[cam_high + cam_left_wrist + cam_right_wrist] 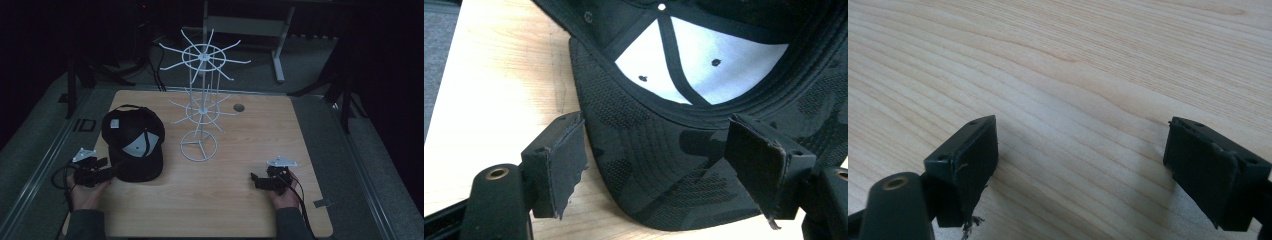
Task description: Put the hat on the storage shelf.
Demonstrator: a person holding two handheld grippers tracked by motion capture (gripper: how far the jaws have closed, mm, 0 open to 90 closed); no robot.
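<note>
Black fabric with a faint camouflage pattern covers the cap [134, 145], which lies upside down on the left part of the wooden table [235, 200]. Its white inner lining faces up, and the brim points toward the person's side. In the high view the left gripper [104, 172] is just beside the cap, at the near left edge of the brim, and the person's left hand [86, 192] holds it from below.

In the left gripper view the two jaws stand wide apart. The brim of the cap [664, 175] lies between them, but neither pad presses on it. The left pad [566, 165] is over bare wood just beside the brim edge, and the right pad [756, 167] is above the brim; I cannot tell if it touches the fabric.

The right gripper [260, 181] is near the front right part of the table, well apart from the cap, held by the right hand [286, 196]. In the right gripper view its jaws are also wide apart, with bare wood [1073, 125] between them.

Behind the cap, near the middle of the table, stands a white wire rack [200, 100], upright, with two rings of spokes, one above the other. It is near the cap but does not touch it.
</note>
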